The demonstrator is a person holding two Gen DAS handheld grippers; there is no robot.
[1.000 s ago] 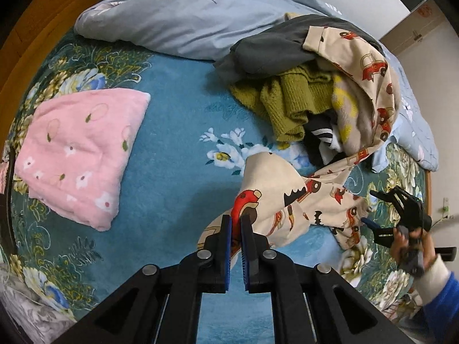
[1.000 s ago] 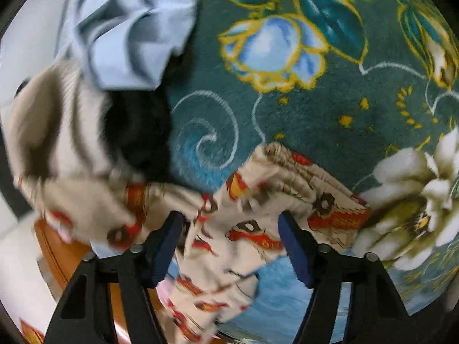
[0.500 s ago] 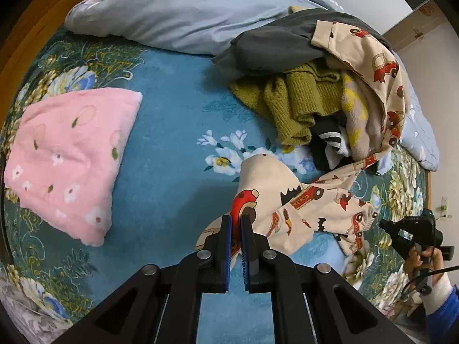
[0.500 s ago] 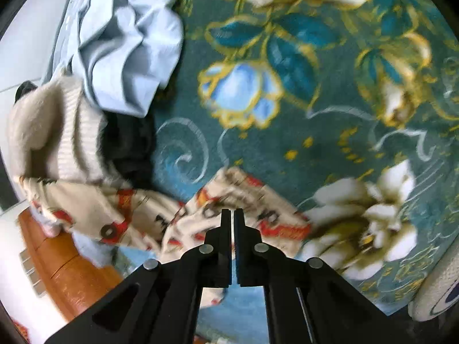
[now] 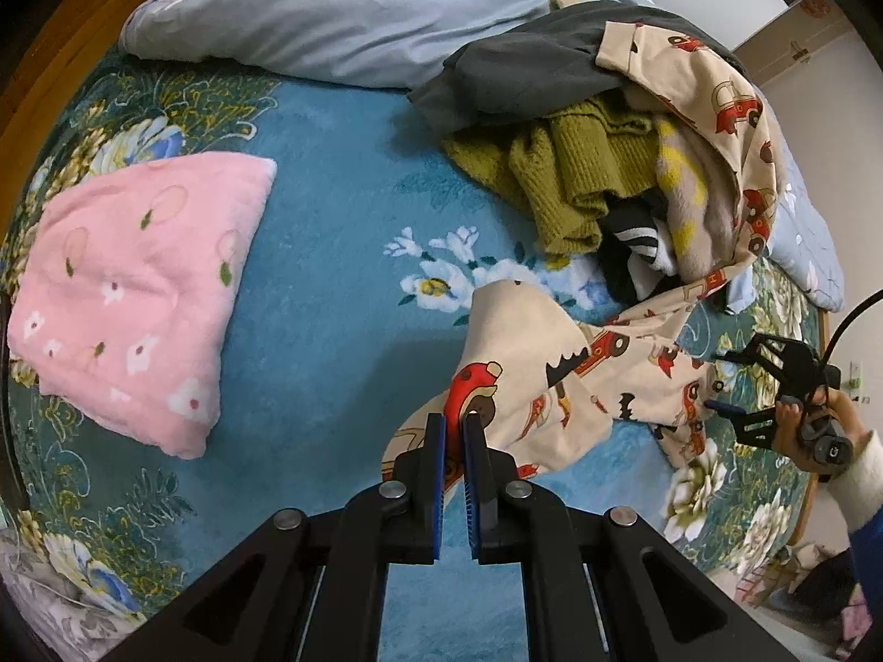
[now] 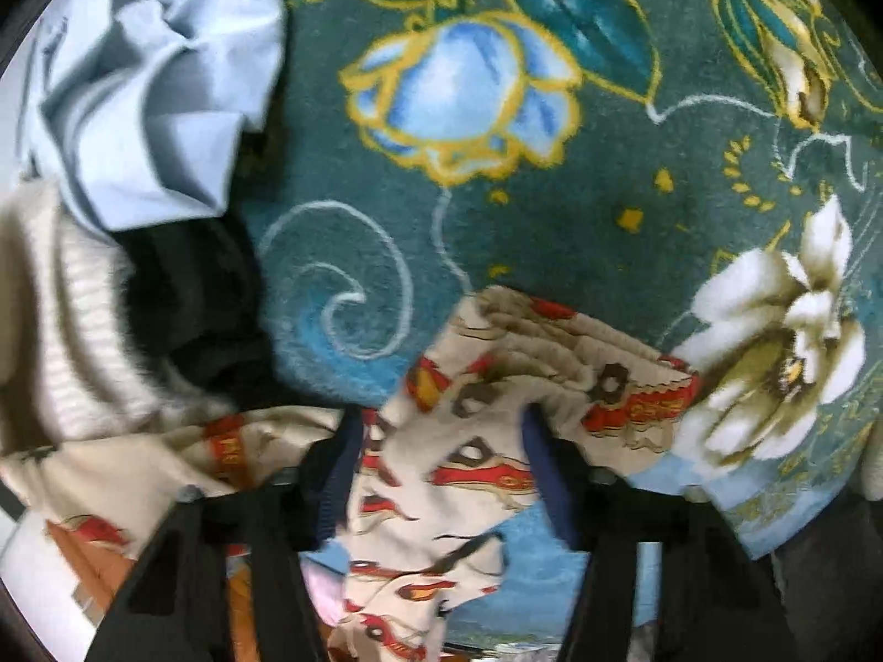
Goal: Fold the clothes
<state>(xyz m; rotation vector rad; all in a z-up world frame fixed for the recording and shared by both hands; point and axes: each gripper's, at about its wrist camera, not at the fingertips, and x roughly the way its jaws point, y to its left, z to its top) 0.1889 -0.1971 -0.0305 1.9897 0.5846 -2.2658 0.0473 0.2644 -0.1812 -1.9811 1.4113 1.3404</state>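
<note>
On the bed's blue floral plush blanket (image 5: 331,254), left gripper (image 5: 453,430) pinched the beige car-print cotton garment (image 5: 530,364); right gripper (image 6: 441,430) spread wide; white wall (image 5: 817,83) behind.

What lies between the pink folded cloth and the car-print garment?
Only bare blue blanket lies between the pink cloth and the car-print garment, in the left wrist view.

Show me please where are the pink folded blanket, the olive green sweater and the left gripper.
pink folded blanket (image 5: 129,298): left wrist view, middle of its top.
olive green sweater (image 5: 574,176): left wrist view, ribbed sleeve.
left gripper (image 5: 453,430): left wrist view, between fingertips.
</note>
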